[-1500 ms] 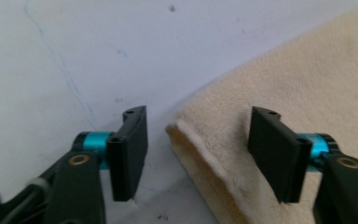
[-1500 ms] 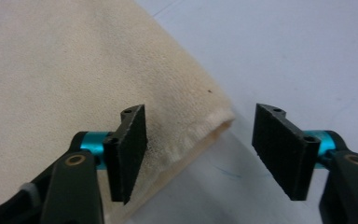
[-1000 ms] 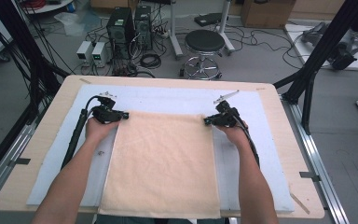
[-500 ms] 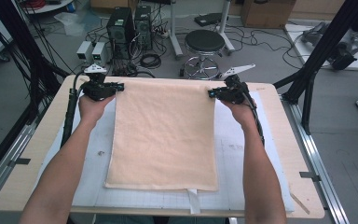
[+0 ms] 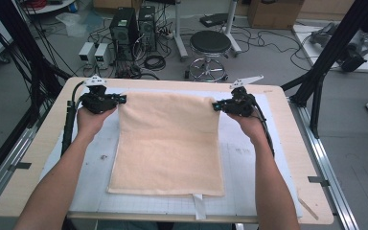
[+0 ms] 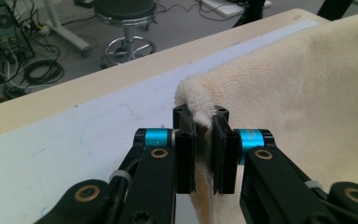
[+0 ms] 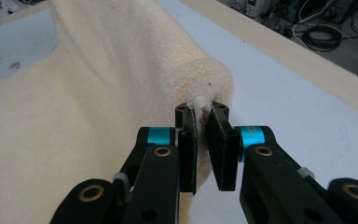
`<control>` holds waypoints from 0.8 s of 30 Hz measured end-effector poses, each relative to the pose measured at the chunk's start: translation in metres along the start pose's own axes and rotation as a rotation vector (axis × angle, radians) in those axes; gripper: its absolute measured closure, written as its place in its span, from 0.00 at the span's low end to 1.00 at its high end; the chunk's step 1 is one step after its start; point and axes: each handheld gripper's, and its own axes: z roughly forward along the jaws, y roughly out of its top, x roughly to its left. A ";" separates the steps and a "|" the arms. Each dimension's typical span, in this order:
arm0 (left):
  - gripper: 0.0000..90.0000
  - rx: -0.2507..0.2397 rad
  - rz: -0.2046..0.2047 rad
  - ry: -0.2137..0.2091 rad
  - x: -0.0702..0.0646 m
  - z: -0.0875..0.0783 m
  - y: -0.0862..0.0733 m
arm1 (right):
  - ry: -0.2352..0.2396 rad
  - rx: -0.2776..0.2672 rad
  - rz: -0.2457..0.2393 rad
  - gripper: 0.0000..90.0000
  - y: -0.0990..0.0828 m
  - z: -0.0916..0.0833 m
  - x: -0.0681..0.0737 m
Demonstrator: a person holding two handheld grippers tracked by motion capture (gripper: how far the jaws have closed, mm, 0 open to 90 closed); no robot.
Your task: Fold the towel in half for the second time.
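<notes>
A cream towel (image 5: 167, 139) hangs stretched between my two grippers, its far edge lifted off the table and its near edge lying on the white mat (image 5: 249, 163). My left gripper (image 5: 120, 99) is shut on the towel's far left corner (image 6: 193, 95); the cloth is pinched between its black jaws (image 6: 204, 149). My right gripper (image 5: 215, 105) is shut on the far right corner (image 7: 205, 91), with terry cloth bunched between its pads (image 7: 203, 149). Both of the person's forearms reach in from the near side.
The wooden table (image 5: 287, 110) carries the white gridded mat. Beyond its far edge stand a black stool (image 5: 210, 45), computer cases (image 5: 134, 24) and tangled cables on the floor. Black frame posts (image 5: 330, 52) rise at the right and left.
Both grippers have risen and moved toward the far edge, pulling the towel's far edge up so the cloth drapes taut between them instead of lying flat.
</notes>
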 end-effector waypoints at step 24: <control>0.91 -0.036 0.047 -0.102 -0.029 -0.043 -0.046 | 0.100 -0.026 -0.057 0.92 -0.039 -0.025 0.043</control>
